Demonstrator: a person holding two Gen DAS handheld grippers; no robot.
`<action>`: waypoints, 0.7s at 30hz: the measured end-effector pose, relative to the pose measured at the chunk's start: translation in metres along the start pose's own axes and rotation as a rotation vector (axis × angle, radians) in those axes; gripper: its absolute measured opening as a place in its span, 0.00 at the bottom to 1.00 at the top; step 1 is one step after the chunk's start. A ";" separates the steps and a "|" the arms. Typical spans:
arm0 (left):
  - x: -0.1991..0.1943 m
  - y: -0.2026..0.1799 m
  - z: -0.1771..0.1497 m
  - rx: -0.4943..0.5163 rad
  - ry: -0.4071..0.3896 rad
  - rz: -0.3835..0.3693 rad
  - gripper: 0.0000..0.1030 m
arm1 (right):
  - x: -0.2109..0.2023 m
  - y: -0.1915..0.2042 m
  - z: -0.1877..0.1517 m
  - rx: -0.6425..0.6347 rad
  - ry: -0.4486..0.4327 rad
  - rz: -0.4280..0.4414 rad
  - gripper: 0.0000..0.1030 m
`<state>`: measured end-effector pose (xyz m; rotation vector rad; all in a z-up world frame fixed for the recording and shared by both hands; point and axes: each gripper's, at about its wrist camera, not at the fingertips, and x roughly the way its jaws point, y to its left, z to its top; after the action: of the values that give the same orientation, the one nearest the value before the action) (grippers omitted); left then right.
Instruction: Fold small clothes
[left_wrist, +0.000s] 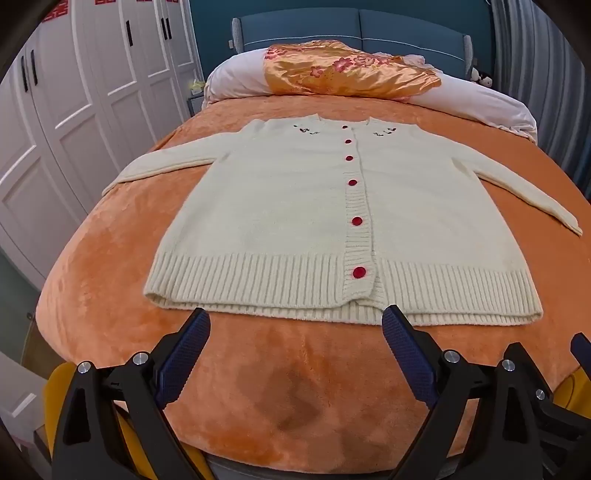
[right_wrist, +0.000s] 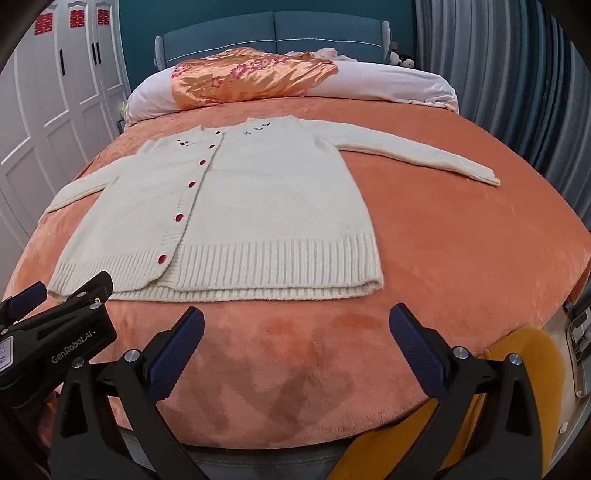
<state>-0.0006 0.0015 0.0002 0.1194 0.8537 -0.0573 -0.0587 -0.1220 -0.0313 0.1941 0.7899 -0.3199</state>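
Left gripper (left_wrist: 295, 325): fingers (left_wrist: 184, 354) spread wide, grasping nothing, hovering above the orange blanket (left_wrist: 258, 369) just short of the cardigan hem. Right gripper (right_wrist: 295, 325): fingers (right_wrist: 417, 350) likewise released and empty, beside the left one.

Cream cardigan (left_wrist: 280, 206): knit, red buttons (left_wrist: 359, 272) down the ribbed placket, buttoned, front up, flat on the bed, both sleeves spread outward, ribbed hem nearest the grippers.

Beyond: pale rolled duvet with orange floral satin cover (left_wrist: 351, 74), blue headboard (left_wrist: 354, 26), white wardrobe doors (left_wrist: 74, 103) at left.
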 end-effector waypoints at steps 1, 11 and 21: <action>0.000 0.001 0.000 0.001 -0.002 -0.001 0.90 | -0.001 -0.001 0.000 0.007 -0.006 0.004 0.95; -0.003 -0.002 0.003 0.016 -0.003 0.009 0.89 | -0.001 0.001 0.001 0.002 0.003 -0.004 0.95; -0.014 -0.007 0.014 0.017 -0.011 0.013 0.89 | -0.013 0.000 0.014 -0.015 -0.013 -0.015 0.95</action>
<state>-0.0003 -0.0076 0.0193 0.1401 0.8419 -0.0531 -0.0576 -0.1233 -0.0125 0.1721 0.7813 -0.3294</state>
